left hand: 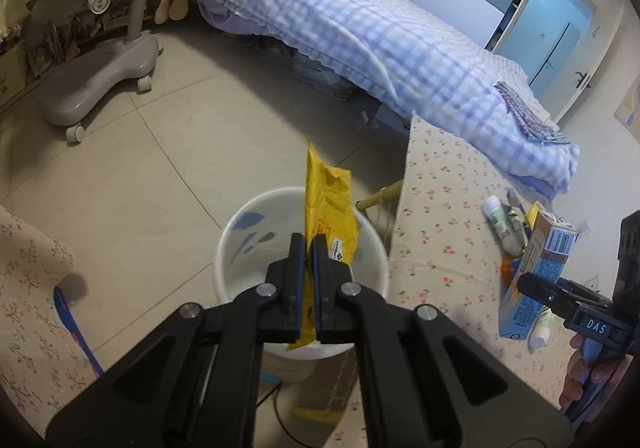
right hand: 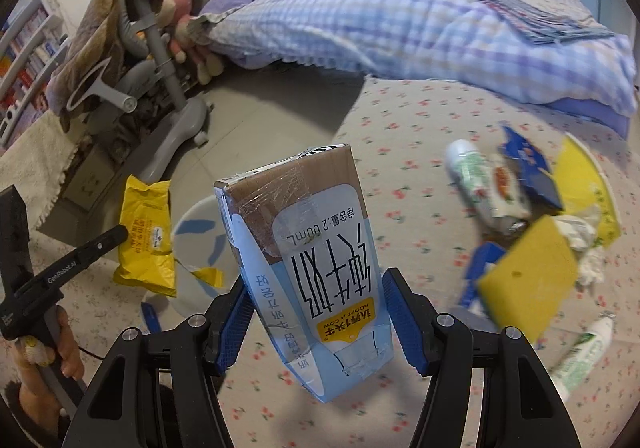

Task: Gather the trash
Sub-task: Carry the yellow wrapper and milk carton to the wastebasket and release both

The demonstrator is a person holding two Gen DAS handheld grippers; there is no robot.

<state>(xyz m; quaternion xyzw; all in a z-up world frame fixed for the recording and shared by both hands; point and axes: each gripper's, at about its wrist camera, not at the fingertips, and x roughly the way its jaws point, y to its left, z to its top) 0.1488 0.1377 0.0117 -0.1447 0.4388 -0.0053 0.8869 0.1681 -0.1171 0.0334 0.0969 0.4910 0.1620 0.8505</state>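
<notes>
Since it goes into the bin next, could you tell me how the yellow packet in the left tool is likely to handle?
The yellow packet looks thin and crinkled, so probably light and floppy. Pinched low by the left tool, it stands up over the white bin, so it has some stiffness. Its glossy film may slip.

The yellow snack wrapper (left hand: 329,216) is flat and crumpled, standing upright over the open white bin (left hand: 240,244), pinched at its lower part. The bin stands on the floor beside the worktop. The milk carton (right hand: 316,268), light blue with a brown top and black characters, is tilted, above the flowered cloth. Behind it on the worktop lies a heap of trash: a yellow sponge (right hand: 528,280), a small white-green bottle (right hand: 466,164), blue packets (right hand: 528,164), crumpled paper (right hand: 580,236).
</notes>
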